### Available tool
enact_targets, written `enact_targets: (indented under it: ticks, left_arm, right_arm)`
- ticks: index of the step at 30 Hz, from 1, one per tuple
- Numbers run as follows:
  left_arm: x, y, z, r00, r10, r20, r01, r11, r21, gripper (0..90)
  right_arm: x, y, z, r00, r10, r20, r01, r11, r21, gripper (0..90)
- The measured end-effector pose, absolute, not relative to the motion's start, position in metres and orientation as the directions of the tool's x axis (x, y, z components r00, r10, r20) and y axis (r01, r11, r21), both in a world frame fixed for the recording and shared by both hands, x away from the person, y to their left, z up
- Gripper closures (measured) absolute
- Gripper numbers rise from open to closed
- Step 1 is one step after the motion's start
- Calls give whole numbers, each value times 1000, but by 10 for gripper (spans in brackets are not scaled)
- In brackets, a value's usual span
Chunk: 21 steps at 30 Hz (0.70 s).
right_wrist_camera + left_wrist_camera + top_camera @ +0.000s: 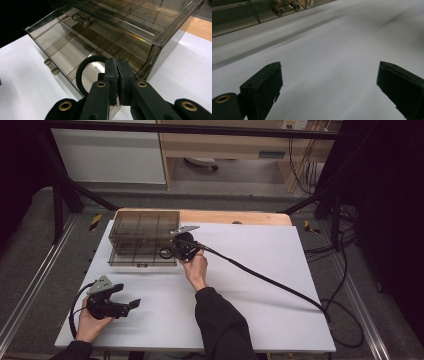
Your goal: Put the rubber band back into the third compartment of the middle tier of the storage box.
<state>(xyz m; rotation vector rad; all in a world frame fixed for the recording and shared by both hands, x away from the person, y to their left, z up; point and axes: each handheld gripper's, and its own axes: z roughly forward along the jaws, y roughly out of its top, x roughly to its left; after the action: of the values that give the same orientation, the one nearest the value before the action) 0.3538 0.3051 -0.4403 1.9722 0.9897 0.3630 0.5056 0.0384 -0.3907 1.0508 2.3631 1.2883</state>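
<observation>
Clenched right gripper (117, 82) jaws grasp a black rubber ring (86, 72) above the smoky clear-plastic drawer organiser's (142, 237) open bottom drawer (57, 47); it should be lowered squarely inside. Left gripper (131, 303) waits released.

A white counter (280, 285) stands on grey floor (380, 320) inside a dark frame (190, 129); a wooden shelf unit (225, 145) and cables (300, 165) lie beyond.

ring (86, 67) in right hand-held gripper (117, 75) above open lower drawer (60, 47); left hand-held gripper (131, 304) well apart.
</observation>
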Motion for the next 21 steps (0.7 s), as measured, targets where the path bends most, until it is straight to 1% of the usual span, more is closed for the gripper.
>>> enact_targets:
  ticks: [21]
  left_arm:
    - [354, 305, -440, 639, 760, -115, 503, -301, 810, 64]
  right_arm:
    - [512, 48, -407, -711, 695, 106, 484, 375, 791, 879]
